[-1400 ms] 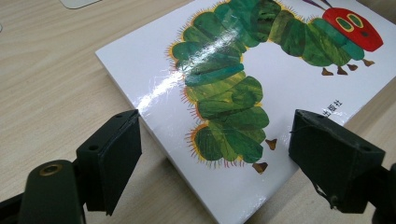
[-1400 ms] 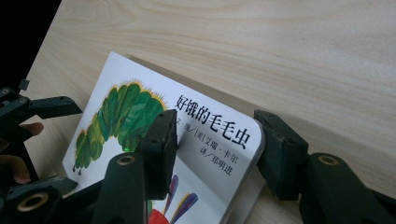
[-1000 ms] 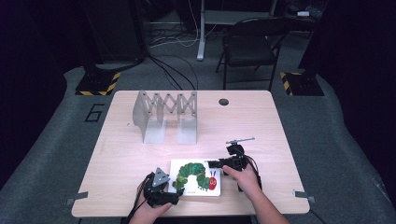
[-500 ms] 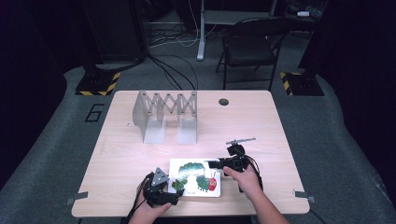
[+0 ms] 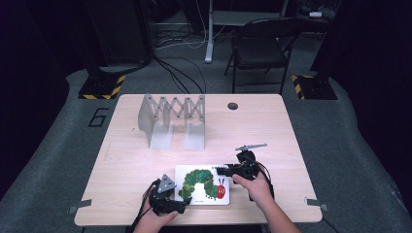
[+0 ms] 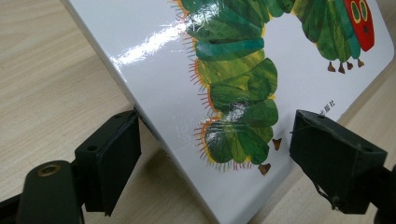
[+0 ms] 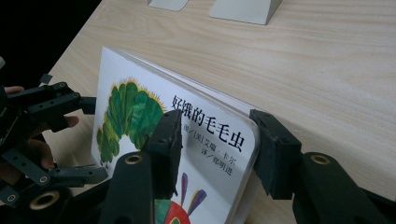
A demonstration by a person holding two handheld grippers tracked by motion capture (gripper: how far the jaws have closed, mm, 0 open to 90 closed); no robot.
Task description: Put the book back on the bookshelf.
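- Book (image 5: 203, 184) first: I see a white board book with a green caterpillar on its cover, at the near edge of the wooden table (image 5: 262, 131), between my two grippers.
- Seen from the left gripper's camera, the book (image 6: 261, 70) has its near corner raised off the wood, with a shadow under that edge.
- My left gripper (image 5: 167, 201) sits at the book's left end. Its jaws stand spread wide, one on each side of the raised corner, and I see a gap between each pad and the book, so nothing is pinched there.
- My right gripper (image 5: 224, 170) is at the book's upper right corner. Its jaws have just been closing with that corner (image 7: 224, 154) between them: one pad lies on the printed cover, the other sits behind the back face. Whether the pads press fully, I cannot tell for certain, but they look to be pinching it.
- From the right gripper's camera I also see the left gripper (image 7: 70, 135) at the far end of the book, fingers of the hand behind it.
- Farther back on the table stands a grey accordion rack (image 5: 172, 119), well apart from the book.
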